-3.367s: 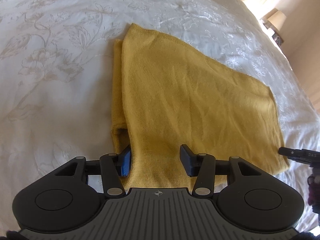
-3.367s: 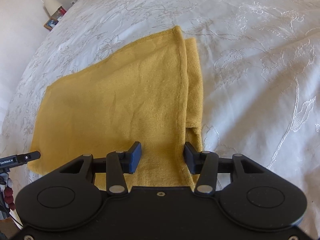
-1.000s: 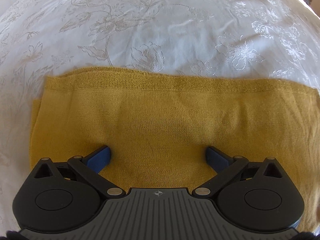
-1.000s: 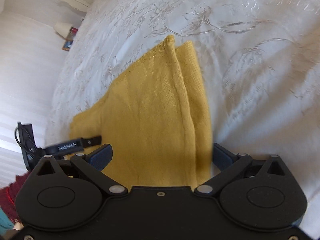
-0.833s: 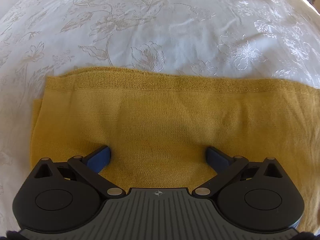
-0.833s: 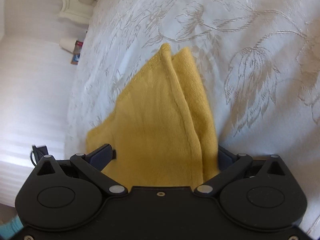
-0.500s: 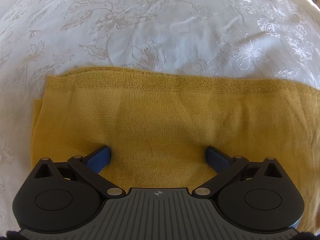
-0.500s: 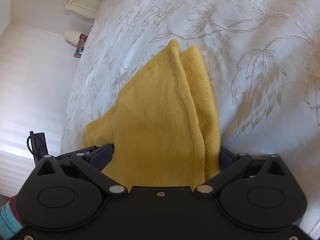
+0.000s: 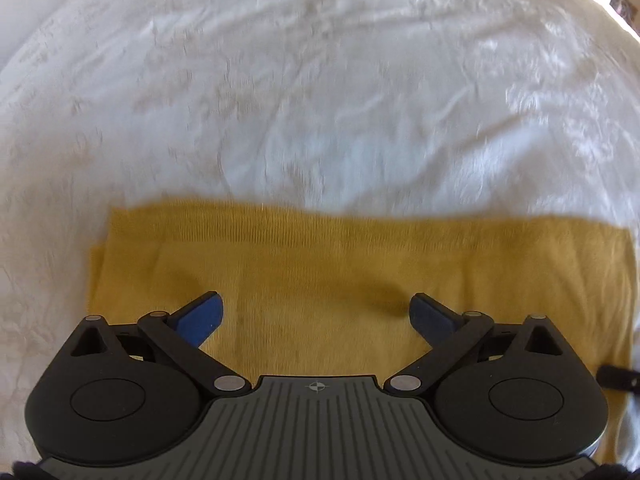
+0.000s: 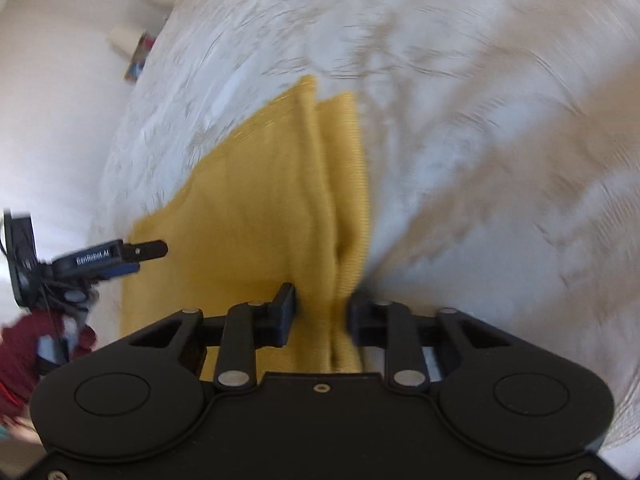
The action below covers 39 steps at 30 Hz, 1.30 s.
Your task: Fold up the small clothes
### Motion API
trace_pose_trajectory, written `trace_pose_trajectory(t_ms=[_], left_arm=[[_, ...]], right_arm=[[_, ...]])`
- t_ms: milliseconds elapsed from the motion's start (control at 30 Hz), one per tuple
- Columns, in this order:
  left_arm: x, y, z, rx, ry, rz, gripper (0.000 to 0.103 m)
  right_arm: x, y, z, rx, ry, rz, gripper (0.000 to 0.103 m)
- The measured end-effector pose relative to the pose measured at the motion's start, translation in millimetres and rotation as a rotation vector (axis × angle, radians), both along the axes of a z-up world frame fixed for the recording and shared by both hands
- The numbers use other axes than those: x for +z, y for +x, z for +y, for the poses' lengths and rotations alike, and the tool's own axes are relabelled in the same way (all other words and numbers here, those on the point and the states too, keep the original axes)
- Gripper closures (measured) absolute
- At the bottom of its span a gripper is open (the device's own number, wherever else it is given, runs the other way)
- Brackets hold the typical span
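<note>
left gripper (image 9: 316, 316): jaws spread wide, low over the cloth, gripping nothing | cloth (image 9: 340, 272): yellow, folded, flat on the white bedspread (image 9: 320, 100) | right gripper (image 10: 322, 314): jaws narrow, pinching cloth's bunched right edge

Your left gripper (image 9: 316, 316) hangs with jaws spread wide; your right gripper (image 10: 322, 312) has its jaws pinched in on fabric.

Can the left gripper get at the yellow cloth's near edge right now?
Probably yes: the left gripper is open directly over the yellow cloth, nothing between them; the right gripper pinches another edge.
</note>
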State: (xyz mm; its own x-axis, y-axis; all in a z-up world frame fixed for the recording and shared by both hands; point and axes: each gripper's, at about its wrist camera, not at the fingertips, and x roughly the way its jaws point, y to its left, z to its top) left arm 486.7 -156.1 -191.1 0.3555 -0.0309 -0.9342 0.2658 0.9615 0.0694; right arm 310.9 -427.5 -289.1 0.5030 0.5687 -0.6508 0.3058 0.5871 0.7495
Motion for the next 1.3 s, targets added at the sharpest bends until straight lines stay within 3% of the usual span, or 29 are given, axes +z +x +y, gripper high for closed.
trace_pose_trajectory(t_ms=[100, 267, 400, 567, 667, 800, 933, 967, 1067, 1300], left_arm=[[-5, 17, -15, 0.006, 0.032, 0.010, 0.001], [-38, 33, -28, -0.038, 0.096, 0.107, 0.000], [-23, 31, -22, -0.015, 0.049, 0.077, 0.002], [10, -19, -7, -0.061, -0.007, -0.015, 0.002], [13, -55, 1, -0.092, -0.013, 0.001, 0.002], [6, -96, 11, -0.101, -0.011, 0.056, 0.002], [-20, -115, 19, -0.136, -0.004, 0.163, 0.001], [-26, -116, 19, -0.149, -0.007, 0.193, 0.001], [-19, -116, 28, -0.136, -0.047, 0.175, 0.002], [26, -106, 80, -0.072, -0.169, 0.063, 0.002]], right_arm=[[-3, -3, 0, -0.021, 0.012, -0.010, 0.076], [-3, -5, 0, -0.036, 0.026, -0.004, 0.076], [-5, -9, -7, -0.032, 0.042, -0.007, 0.075], [-6, -12, -12, -0.030, 0.062, -0.012, 0.071], [-3, -11, -11, -0.017, 0.061, -0.027, 0.064], [9, -9, 0, 0.026, 0.048, -0.075, 0.037], [21, -3, 19, 0.079, -0.072, -0.069, 0.034], [23, -2, 20, 0.079, -0.091, -0.054, 0.037], [30, 2, 25, 0.089, -0.162, -0.003, 0.073], [83, 2, 52, 0.081, -0.235, -0.059, 0.080]])
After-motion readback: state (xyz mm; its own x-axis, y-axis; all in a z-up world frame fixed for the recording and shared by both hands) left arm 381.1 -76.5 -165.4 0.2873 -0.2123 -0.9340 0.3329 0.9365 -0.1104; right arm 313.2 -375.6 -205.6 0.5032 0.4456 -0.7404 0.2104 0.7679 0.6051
